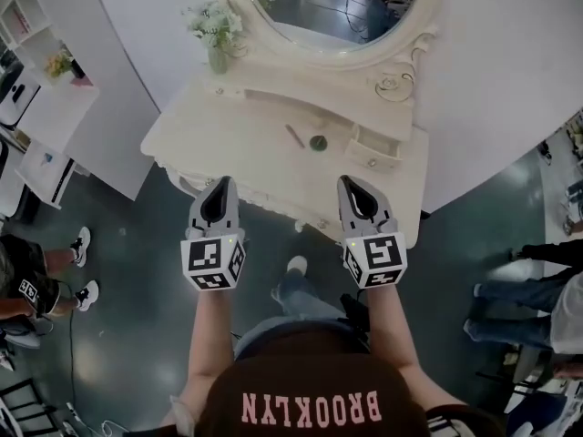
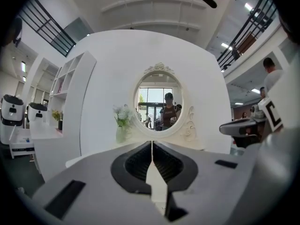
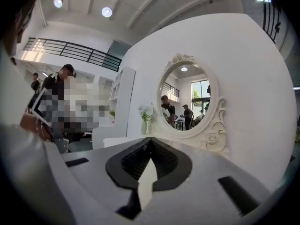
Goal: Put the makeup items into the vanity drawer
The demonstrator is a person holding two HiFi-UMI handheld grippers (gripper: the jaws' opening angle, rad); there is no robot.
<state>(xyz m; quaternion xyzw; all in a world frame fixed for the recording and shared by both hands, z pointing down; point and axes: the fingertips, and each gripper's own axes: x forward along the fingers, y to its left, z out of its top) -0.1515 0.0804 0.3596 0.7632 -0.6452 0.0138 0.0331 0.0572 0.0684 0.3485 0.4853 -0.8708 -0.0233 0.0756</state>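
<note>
On the white vanity top point(image 1: 219, 121) lie a thin brown pencil-like makeup stick point(image 1: 294, 136) and a small round green compact point(image 1: 317, 142). To their right a small drawer point(image 1: 372, 149) stands pulled out on the vanity top. My left gripper point(image 1: 223, 182) point(image 2: 151, 142) and right gripper point(image 1: 350, 181) point(image 3: 150, 139) are side by side in front of the vanity's near edge, pointing level toward it. Both are shut with nothing between their jaws. Neither touches anything on the vanity.
An oval mirror point(image 1: 328, 12) rises at the back of the vanity, and a vase of white flowers point(image 1: 217, 44) stands at its back left. A white shelf unit point(image 1: 41, 107) is at the left. Bystanders stand at the left point(image 1: 36, 285) and right point(image 1: 537, 308).
</note>
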